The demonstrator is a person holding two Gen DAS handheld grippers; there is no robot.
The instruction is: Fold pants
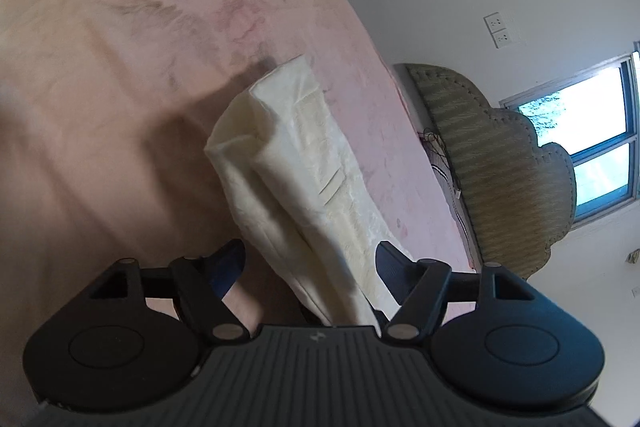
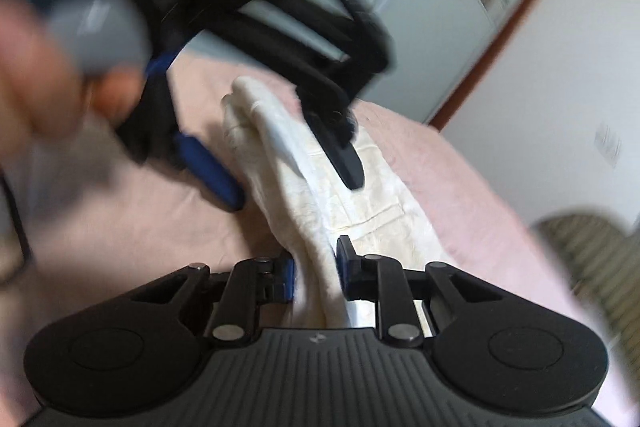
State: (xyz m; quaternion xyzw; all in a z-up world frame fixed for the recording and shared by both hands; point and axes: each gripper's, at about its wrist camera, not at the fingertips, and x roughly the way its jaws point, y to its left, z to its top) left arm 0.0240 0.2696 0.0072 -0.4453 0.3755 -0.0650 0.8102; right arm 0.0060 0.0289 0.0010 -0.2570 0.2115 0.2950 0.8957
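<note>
The cream-white pants (image 1: pixel 304 163) lie folded lengthwise on a pink bed cover (image 1: pixel 120 87). My left gripper (image 1: pixel 310 259) is open, its fingers wide apart on either side of the near end of the pants. In the right wrist view the pants (image 2: pixel 360 203) run away from me, and my right gripper (image 2: pixel 314 267) is shut on a raised fold of them. The left gripper (image 2: pixel 296 167) shows there too, blurred, open above the pants, with one finger (image 2: pixel 344 159) over the cloth and the other beside it.
A woven wicker headboard (image 1: pixel 500 167) stands at the right edge of the bed, with cables beside it. A window (image 1: pixel 592 131) and a white wall with sockets (image 1: pixel 500 31) lie beyond. A hand (image 2: pixel 36 67) holds the left gripper's handle.
</note>
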